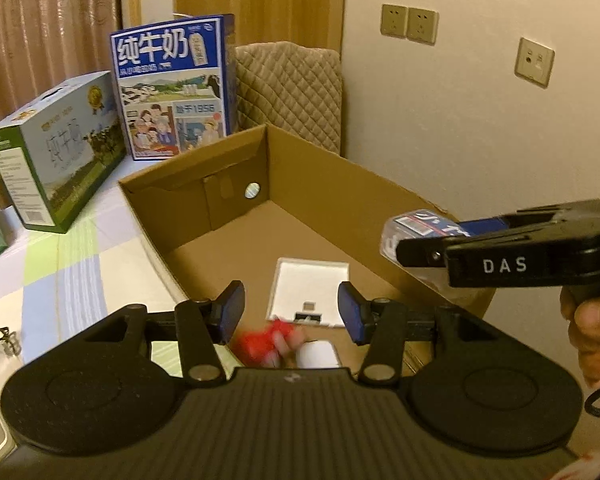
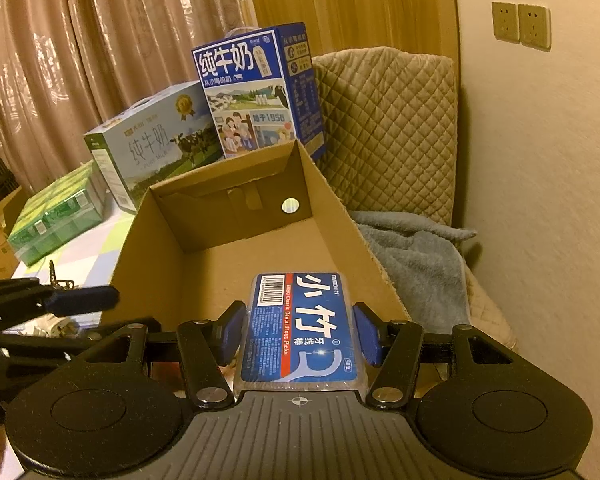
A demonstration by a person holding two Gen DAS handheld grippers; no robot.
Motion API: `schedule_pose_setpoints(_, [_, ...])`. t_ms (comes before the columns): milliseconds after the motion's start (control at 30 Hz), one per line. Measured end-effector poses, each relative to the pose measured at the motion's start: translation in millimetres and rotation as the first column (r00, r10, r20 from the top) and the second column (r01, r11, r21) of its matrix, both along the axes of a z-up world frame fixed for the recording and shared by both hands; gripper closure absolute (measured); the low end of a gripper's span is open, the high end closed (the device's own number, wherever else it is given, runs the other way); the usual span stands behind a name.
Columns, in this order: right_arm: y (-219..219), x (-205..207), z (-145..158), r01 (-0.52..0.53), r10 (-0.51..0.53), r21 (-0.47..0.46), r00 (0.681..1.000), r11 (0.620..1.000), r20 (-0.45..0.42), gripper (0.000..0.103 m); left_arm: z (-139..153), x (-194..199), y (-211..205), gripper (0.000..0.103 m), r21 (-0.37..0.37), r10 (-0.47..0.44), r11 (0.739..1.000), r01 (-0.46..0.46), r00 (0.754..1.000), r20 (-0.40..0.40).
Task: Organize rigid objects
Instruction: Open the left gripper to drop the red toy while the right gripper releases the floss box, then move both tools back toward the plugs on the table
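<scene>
While the right hand-held gripper [image 2: 298,330] pinches the floss box [image 2: 300,328] above the cardboard box [image 2: 340,216] and the left hand-held gripper [image 1: 291,310] hovers spread and empty, a careless release could bounce it out.

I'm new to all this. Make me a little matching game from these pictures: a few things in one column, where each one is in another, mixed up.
Things:
1. floss pick box
2. white tray
3. blue milk carton
4. grey towel

Places:
A. standing upright behind the cardboard box
B. clamped in the right gripper
C. lying on the cardboard box's floor
D. crumpled on the quilted seat outside the box

Pairs: 1-B, 2-C, 3-A, 4-D
</scene>
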State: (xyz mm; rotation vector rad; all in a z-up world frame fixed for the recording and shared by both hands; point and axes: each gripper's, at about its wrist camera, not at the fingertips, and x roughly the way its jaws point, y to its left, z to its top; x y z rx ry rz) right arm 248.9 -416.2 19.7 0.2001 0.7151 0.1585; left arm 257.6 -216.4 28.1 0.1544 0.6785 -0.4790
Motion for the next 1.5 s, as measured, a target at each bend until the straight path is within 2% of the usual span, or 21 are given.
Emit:
schedule_pose_setpoints(700, [4.9, -2.6, 2.5, -0.007, 0.007, 0.015, 1.000, 1.000, 0.017, 0.048, 14.1, -14.3, 24.2, 0.057, -0.028, 0.044, 0.999, -0.043, 0.999, 0.026])
schedule_pose_setpoints(800, [3.6, -2.8, 4.1, 0.007, -0.007, 0.016, 0.999, 1.000, 0.035, 0.043, 14.5, -15.8, 27.6, 0.055, -0.027, 0.054, 0.998, -0.053, 0.998, 0.026])
schedule_pose_setpoints(833, [3.2, -3.7, 5.7, 0.013, -0.014, 0.013, 0.999, 1.000, 0.040, 0.039, 14.8, -16.4, 29.0, 0.054, -0.028, 0.057, 0.998, -0.056, 0.998, 0.026])
schedule_pose_setpoints(933, [2.9, -6.9, 11.4, 0.024, -0.024, 0.008, 0.999, 1.000, 0.045, 0.036, 16.6, -19.5, 35.6, 0.053, -0.030, 0.068, 0.997, -0.067, 0.997, 0.029])
schedule_pose_setpoints(1267, [18.9, -30.4, 44.0, 0.000, 0.000, -0.002, 0.997, 1.000, 0.083, 0.034, 36.4, -45.1, 61.9, 0.051, -0.037, 0.102, 0.994, -0.100, 0.993, 0.059])
schedule_pose_setpoints(1500, [46.6, -52.7, 68.1, -0.039, 0.039, -0.007, 0.993, 0.999, 0.108, 0.033, 51.7, -68.2, 93.3, 0.049, -0.031, 0.143, 0.990, -0.140, 0.986, 0.081])
